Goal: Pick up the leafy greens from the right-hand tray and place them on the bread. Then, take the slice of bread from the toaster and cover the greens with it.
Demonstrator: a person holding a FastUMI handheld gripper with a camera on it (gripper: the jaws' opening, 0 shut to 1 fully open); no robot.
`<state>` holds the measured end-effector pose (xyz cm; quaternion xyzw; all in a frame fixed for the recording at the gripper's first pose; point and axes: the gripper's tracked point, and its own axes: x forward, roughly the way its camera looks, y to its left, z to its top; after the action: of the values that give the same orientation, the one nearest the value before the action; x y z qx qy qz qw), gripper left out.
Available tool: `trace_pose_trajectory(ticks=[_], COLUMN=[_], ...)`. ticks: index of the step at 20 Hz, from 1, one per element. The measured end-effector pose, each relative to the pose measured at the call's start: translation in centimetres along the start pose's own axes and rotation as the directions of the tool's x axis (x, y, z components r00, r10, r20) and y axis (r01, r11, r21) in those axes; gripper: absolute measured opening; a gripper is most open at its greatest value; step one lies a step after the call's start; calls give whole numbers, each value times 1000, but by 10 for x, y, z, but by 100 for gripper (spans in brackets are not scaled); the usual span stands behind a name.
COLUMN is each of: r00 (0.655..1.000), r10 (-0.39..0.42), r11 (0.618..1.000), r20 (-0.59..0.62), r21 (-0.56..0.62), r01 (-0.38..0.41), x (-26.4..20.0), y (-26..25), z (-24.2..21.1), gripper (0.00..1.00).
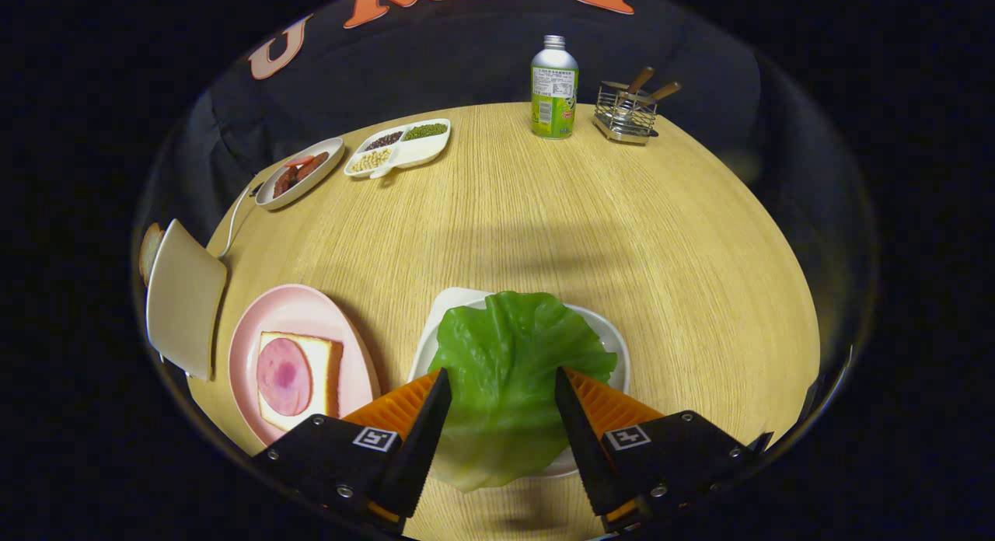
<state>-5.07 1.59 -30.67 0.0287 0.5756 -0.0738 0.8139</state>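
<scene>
Far side of the wooden table (pixel 622 238) — a green-labelled bottle (pixel 554 89) w/ a wire cutlery caddy (pixel 626 112) just beside it. Well apart from those, a divided dish of beans (pixel 399 148) sits beside an oval dish of sausages (pixel 299 173) — white cable (pixel 233 230) trails nearby.

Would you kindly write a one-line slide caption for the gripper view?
Open tool straddling a lettuce leaf on its white tray, beside a pink plate holding bread topped with ham.
</scene>
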Motion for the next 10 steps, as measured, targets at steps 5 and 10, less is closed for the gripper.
trace_pose_trajectory(ticks=[5,10], r00=[1000,998], r10=[2,24], r11=[999,999], r20=[27,66], r21=[-37,-31], r01=[-1,-22], x=[-1,0], y=[6,4], z=[1,6], gripper=[64,19])
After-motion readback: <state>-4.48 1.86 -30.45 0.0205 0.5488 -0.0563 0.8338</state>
